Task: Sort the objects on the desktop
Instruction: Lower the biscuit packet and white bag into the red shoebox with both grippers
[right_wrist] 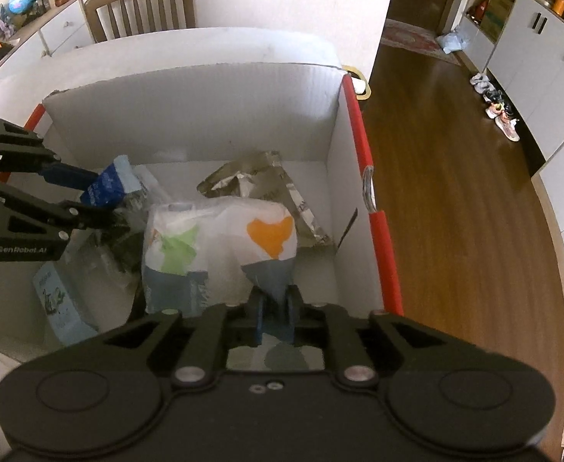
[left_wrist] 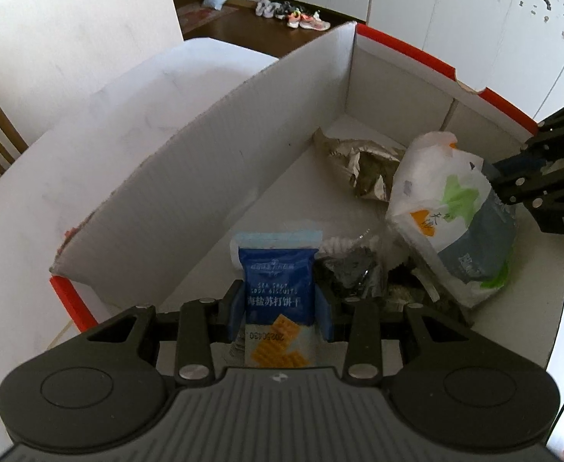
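I am clamping my left gripper (left_wrist: 280, 310) on a blue biscuit packet (left_wrist: 276, 288) over the white box (left_wrist: 212, 177). My right gripper (right_wrist: 276, 308) is pinching a white bag (right_wrist: 220, 238) inside it, seemingly resting on crumpled wrappers (right_wrist: 259, 177) crowding the floor.

You see a white cardboard box (left_wrist: 212, 161) with red outer edges. Your left gripper (left_wrist: 280, 310), black with blue pads, frames a blue biscuit packet (left_wrist: 276, 288) printed with white lettering and orange crackers. The plastic bag (right_wrist: 220, 238) shows white with green, orange and grey-blue patches. Behind it lies a crumpled silver-and-olive foil wrapper (right_wrist: 259, 177). The floor (right_wrist: 455, 192) is brown wood.
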